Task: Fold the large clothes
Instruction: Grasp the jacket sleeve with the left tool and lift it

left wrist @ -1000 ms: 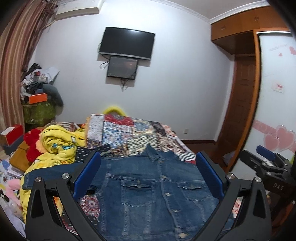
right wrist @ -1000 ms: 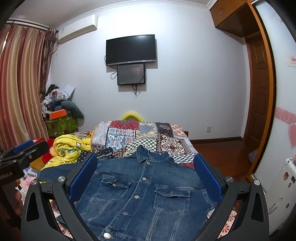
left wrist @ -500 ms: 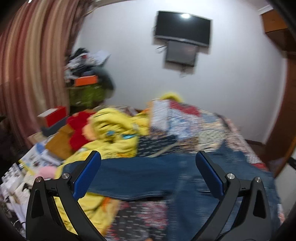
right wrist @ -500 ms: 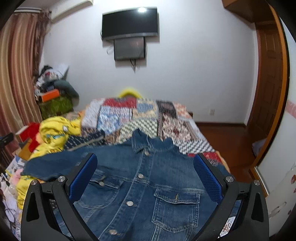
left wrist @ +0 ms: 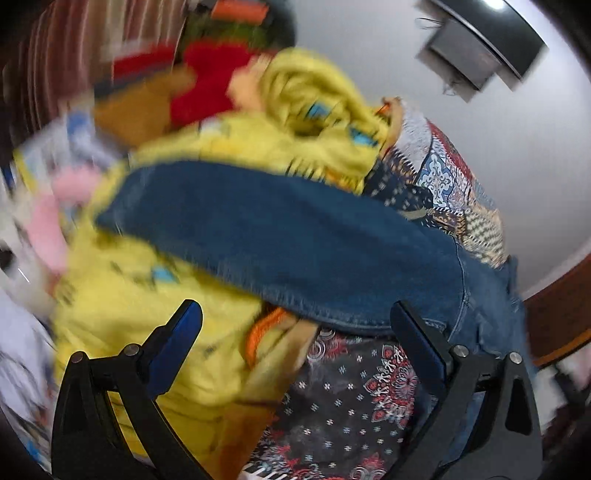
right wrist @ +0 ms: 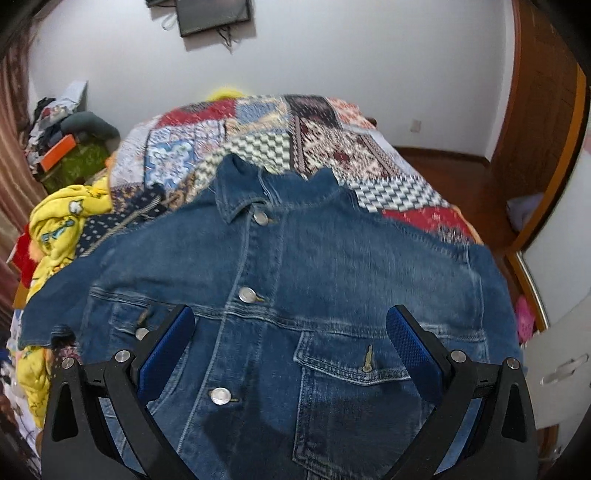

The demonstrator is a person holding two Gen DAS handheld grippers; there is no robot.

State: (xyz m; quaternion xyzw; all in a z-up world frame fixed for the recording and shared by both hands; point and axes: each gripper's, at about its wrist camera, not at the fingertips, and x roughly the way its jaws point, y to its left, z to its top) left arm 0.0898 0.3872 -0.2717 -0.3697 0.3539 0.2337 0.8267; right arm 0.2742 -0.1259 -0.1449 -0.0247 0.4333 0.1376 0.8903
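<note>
A blue denim jacket (right wrist: 295,266) lies front up and buttoned on the patchwork bedspread (right wrist: 317,136), collar toward the far wall. My right gripper (right wrist: 290,332) is open and empty, low over the jacket's chest and its right pocket. In the blurred, tilted left wrist view, the jacket's left sleeve (left wrist: 280,236) stretches out sideways over a yellow blanket (left wrist: 147,302). My left gripper (left wrist: 295,332) is open and empty, just below the sleeve's lower edge, apart from it.
A heap of yellow, red and pink soft things (left wrist: 229,85) and clutter lines the bed's left side. A wooden door and wardrobe (right wrist: 535,110) stand on the right beyond a strip of floor. A TV (right wrist: 210,14) hangs on the far wall.
My left gripper has swung left and down toward the outstretched sleeve, tilting as it went. My right gripper has dropped lower and closer over the jacket's chest. Both stay open.
</note>
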